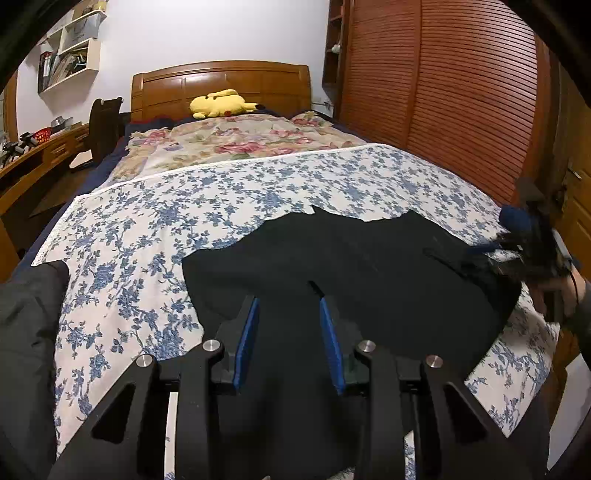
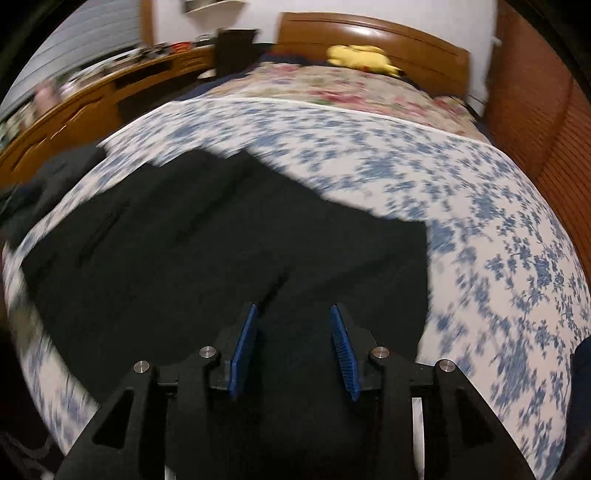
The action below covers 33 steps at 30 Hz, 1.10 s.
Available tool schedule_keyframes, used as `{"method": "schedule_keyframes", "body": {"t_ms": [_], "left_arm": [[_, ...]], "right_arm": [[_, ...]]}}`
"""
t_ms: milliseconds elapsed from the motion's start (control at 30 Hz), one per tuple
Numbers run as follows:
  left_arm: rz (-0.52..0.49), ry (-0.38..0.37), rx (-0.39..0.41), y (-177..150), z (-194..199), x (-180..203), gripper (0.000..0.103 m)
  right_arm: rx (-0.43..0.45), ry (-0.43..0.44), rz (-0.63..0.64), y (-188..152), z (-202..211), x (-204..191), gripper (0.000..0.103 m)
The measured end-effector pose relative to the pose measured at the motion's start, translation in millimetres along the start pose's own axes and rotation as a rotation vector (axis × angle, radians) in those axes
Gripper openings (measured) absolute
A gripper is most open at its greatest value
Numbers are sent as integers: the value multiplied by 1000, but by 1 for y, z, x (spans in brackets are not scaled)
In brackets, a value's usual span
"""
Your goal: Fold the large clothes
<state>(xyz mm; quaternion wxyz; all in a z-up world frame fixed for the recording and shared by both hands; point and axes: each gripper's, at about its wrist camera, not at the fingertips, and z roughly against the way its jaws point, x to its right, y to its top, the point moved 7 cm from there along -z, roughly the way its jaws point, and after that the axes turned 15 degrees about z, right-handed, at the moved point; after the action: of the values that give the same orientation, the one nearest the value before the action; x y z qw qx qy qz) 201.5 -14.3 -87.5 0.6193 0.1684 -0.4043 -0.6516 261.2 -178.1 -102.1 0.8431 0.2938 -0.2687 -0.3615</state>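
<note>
The dark garment point(image 1: 351, 266) lies spread on the blue-flowered sheet point(image 1: 147, 229) at the near end of the bed. Both the left gripper point(image 1: 290, 306) and the right gripper point(image 2: 293, 314) hover above it with jaws parted, grasping nothing. To fold well, each should pinch a clear edge or corner, then carry it across evenly. The black cloth hides its seams and layers, and the right view is smeared by motion. Another dark bundle point(image 1: 26, 332) at left is cut off.

Even indoor light, right view motion-blurred, perhaps headboard point(image 2: 373, 33) glare
</note>
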Motion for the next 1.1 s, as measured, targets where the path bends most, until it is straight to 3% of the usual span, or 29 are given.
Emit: {"method": "schedule_keyframes", "body": {"t_ms": [133,267,367,467,667,833,1100], "left_arm": [[-15,-6,9,1,5,9,35],[-23,-7,23,2,10,16,35],[-30,-2,28,1,12,21,35],[-24,-4,22,-7,13,24,35],[-23,12,-10,-26,9,27,35],[-19,40,-29,-33,16,26,35],[-20,119,-47,-47,34,5,35]], "right_arm": [[-31,-7,-24,-39,18,-5,42],[-30,-76,-60,-67,30,13,42],[-47,-93,-96,-86,26,22,42],[-100,-51,-109,-102,4,17,42],[-107,-96,-101,-91,9,16,42],[-23,-148,-54,-70,35,6,43],[90,-10,24,-30,37,-47,43]]}}
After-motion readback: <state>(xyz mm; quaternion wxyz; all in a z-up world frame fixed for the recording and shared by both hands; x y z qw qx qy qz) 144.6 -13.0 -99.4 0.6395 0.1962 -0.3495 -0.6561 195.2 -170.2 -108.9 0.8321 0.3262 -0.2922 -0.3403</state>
